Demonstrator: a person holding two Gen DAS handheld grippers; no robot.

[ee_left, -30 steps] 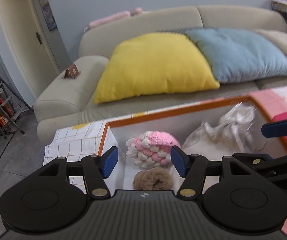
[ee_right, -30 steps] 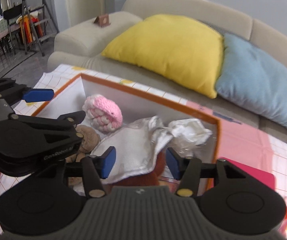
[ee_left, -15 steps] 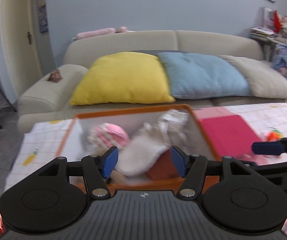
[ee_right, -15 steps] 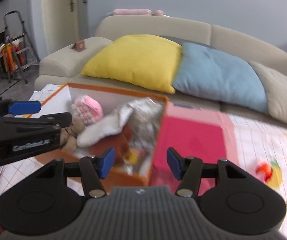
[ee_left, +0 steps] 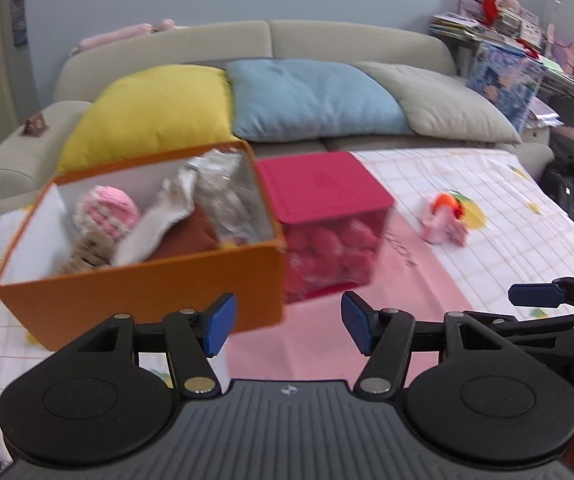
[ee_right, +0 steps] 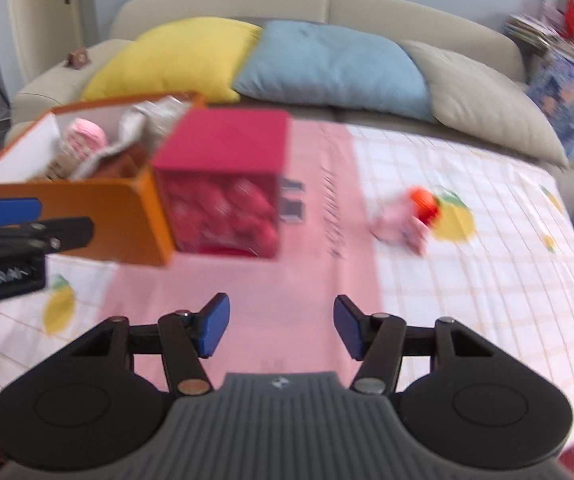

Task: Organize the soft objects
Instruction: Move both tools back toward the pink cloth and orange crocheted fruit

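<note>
Your left gripper: jaws wide, nothing between them, above pink strip of tablecloth in front of orange box. Your right gripper: jaws apart, empty, over same pink strip. Orange box open, holds pink knitted ball, brown plush, white cloth, clear plastic bag. Red-lidded box touching its right side. Small pink and orange toy lies alone on tablecloth, well right of both boxes. Sofa with cushions behind.
</note>
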